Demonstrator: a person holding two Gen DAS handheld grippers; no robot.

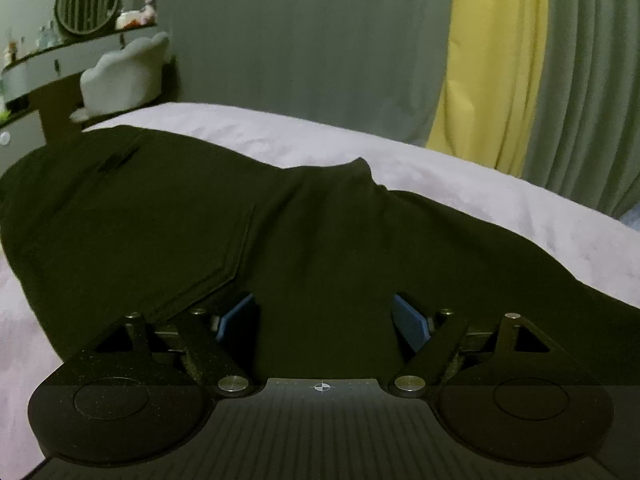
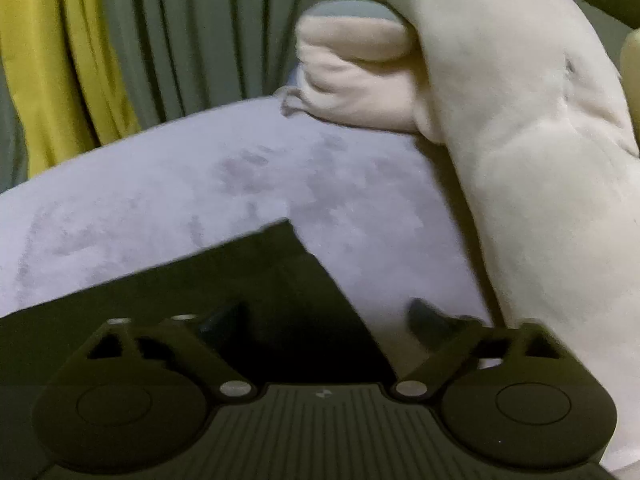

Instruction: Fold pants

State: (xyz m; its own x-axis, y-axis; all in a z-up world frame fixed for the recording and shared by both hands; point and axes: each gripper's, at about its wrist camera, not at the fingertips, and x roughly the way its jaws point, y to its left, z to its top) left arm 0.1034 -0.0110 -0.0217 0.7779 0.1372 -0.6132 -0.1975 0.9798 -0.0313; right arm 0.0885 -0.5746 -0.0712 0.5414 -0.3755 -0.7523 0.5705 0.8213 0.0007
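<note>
Presently we find the pants (image 1: 168, 216) spread unfolded on the bed (image 1: 480, 200), left gripper (image 1: 324, 316) and right gripper (image 2: 328, 320) both parted, gripping nothing.

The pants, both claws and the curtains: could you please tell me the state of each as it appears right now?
Pants: spread on the bed, back pocket up, not yet fully folded.
Left claw: open, fabric lying between its blue pads.
Right claw: open over the pant-leg end, not gripping.
Curtains: drawn.
Plush toy: resting on the bed's edge.
</note>
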